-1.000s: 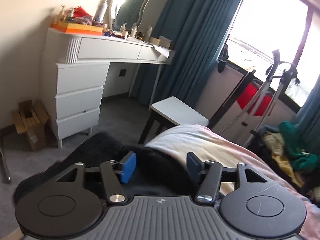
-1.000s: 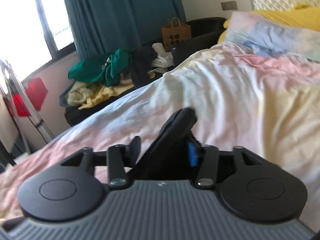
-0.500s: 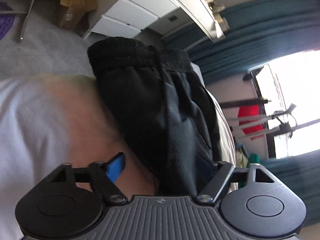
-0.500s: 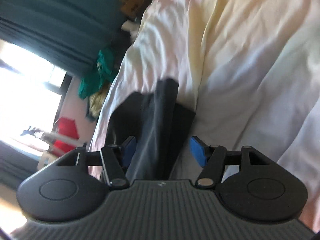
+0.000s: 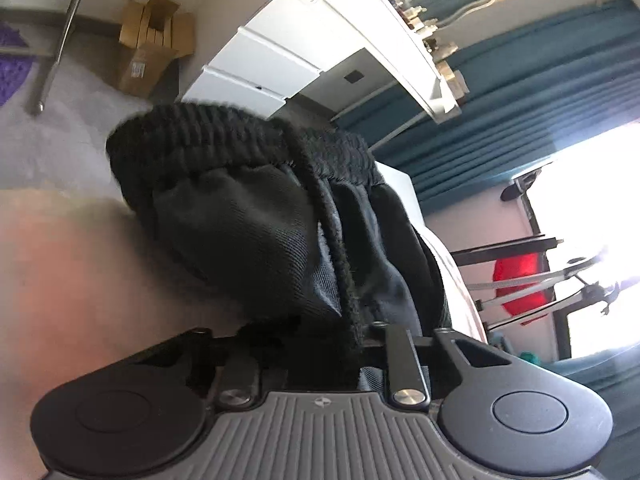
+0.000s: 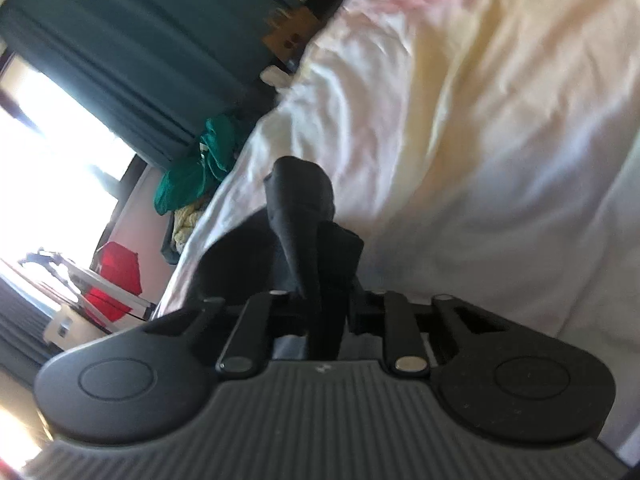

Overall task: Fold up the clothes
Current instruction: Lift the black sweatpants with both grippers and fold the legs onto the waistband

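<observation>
Clamped between the closed jaws of the left gripper (image 5: pixel 320 344): a fold of black shorts (image 5: pixel 256 216), ribbed waistband (image 5: pixel 224 136) and drawcord (image 5: pixel 336 248) bunched just ahead of the jaws. Pinched likewise in the shut jaws of the right gripper (image 6: pixel 324 312): a thin dark edge of the same garment, trailing forward onto the pastel bedsheet (image 6: pixel 500 140). Soft, light, limp cloth by the look of it, slightly slick; best held at the thick waistband and hem corners, then drawn taut before laying flat.
</observation>
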Tool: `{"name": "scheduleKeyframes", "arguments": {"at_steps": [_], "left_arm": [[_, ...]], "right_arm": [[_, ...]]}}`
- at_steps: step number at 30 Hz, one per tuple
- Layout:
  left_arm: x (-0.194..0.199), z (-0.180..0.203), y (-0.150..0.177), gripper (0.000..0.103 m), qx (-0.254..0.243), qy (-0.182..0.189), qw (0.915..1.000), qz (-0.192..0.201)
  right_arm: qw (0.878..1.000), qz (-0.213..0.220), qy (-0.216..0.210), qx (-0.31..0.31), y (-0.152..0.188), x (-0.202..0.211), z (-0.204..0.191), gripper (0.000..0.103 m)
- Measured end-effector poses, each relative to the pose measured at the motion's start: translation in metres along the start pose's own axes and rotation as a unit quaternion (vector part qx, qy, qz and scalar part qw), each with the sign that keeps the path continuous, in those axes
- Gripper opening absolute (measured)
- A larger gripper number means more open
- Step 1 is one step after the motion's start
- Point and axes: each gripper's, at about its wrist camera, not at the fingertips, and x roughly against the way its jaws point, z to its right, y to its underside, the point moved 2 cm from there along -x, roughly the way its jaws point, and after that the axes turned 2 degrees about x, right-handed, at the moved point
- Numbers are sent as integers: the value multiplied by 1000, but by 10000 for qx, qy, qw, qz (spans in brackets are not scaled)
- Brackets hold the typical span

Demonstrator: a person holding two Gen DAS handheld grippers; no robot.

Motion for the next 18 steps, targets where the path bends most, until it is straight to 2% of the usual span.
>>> {"name": "scheduleKeyframes", "arguments": {"at_steps": [1, 4, 10, 14, 18], "left_arm": [[9, 4, -2, 15, -1, 49, 10000, 78], [41, 15, -5, 14, -65, 219, 9991, 355], [105, 32, -21, 14, -187, 259, 9986, 424], [163, 7, -26, 14, -380, 169, 9988, 240], [216, -39, -28, 14, -420, 36, 9991, -4]], "right_arm": [[10000, 79, -23, 47, -1, 5, -4, 17], [9994, 191, -260, -125, -4, 30, 0, 16], [9988, 160, -387, -245, -10, 89, 12, 16], [9977, 45, -326, -595, -14, 130, 33, 16], [9959, -89, -147, -891, -12, 166, 59, 16]]}}
